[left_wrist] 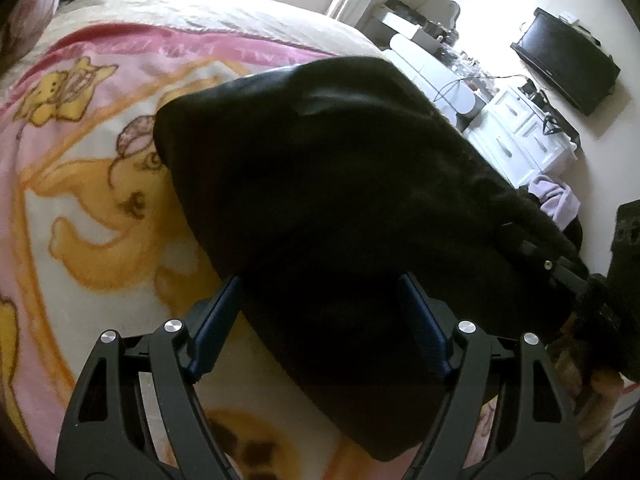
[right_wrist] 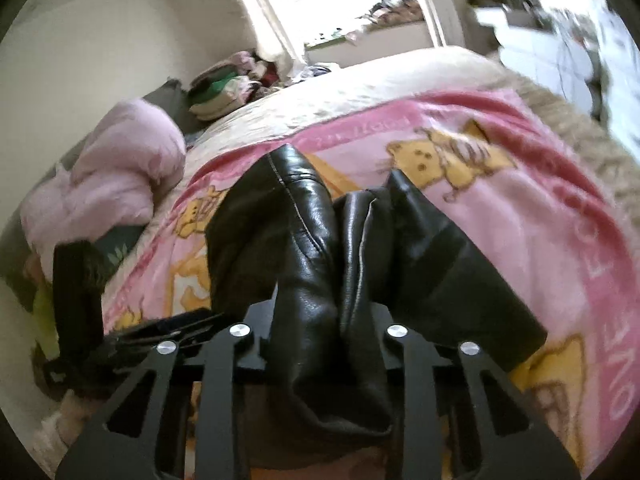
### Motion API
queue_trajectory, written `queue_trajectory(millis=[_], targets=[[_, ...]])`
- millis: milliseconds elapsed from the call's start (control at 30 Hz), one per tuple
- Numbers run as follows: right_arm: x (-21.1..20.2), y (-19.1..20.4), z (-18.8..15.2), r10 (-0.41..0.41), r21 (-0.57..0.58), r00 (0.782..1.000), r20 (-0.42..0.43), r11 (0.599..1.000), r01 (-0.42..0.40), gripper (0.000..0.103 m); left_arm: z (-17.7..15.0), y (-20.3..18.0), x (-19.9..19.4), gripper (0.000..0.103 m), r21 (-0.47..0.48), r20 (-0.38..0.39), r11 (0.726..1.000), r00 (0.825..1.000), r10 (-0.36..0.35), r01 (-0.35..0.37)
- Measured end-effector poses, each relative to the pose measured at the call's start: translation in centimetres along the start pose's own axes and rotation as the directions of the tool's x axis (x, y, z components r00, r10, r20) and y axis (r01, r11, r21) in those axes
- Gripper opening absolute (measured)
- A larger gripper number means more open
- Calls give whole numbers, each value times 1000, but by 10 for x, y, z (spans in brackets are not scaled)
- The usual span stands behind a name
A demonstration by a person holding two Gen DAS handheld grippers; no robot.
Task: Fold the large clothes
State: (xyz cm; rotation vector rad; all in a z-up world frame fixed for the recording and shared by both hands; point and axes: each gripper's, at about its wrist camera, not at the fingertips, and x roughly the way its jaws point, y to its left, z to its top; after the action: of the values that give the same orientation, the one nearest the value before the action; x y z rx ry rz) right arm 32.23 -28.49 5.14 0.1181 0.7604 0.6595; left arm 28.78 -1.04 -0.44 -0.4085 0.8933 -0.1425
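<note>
A black leather jacket (left_wrist: 340,184) lies on a pink cartoon blanket (left_wrist: 72,168) on the bed. My left gripper (left_wrist: 320,312) is open, its blue-padded fingers (left_wrist: 218,320) wide apart above the jacket's near part. In the right wrist view my right gripper (right_wrist: 324,320) is shut on a bunched fold of the black jacket (right_wrist: 304,240), which hangs and stretches forward over the blanket (right_wrist: 520,208). The right gripper's fingertips are hidden by the leather. The other gripper (right_wrist: 80,300) shows at the left of that view.
A pink duvet (right_wrist: 116,184) and a pile of clothes (right_wrist: 232,84) sit at the bed's far end. White drawers (left_wrist: 520,140), a dark monitor (left_wrist: 568,60) and a lilac cloth (left_wrist: 556,200) stand beside the bed on the right.
</note>
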Motion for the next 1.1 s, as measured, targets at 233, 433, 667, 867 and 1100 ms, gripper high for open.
queue_trajectory(millis=[233, 433, 667, 867, 1100], targets=[[-22, 15, 25, 12, -102, 996, 85, 995, -3, 23, 6, -10, -19, 80, 19, 42, 999, 999, -33, 32], [-37, -16, 44, -6, -56, 989, 146, 998, 15, 23, 8, -19, -27, 85, 46, 61, 998, 997, -50, 47], [6, -114, 12, -32, 235, 999, -16, 971, 35, 25, 6, -7, -4, 94, -57, 9, 995, 996, -84, 85], [30, -140, -15, -55, 296, 998, -37, 953, 64, 37, -3, 3, 33, 93, -198, -93, 970, 982, -162, 141], [16, -156, -11, -5, 349, 1000, -26, 937, 14, 76, -14, -10, 58, 94, -266, -142, 939, 954, -262, 219]])
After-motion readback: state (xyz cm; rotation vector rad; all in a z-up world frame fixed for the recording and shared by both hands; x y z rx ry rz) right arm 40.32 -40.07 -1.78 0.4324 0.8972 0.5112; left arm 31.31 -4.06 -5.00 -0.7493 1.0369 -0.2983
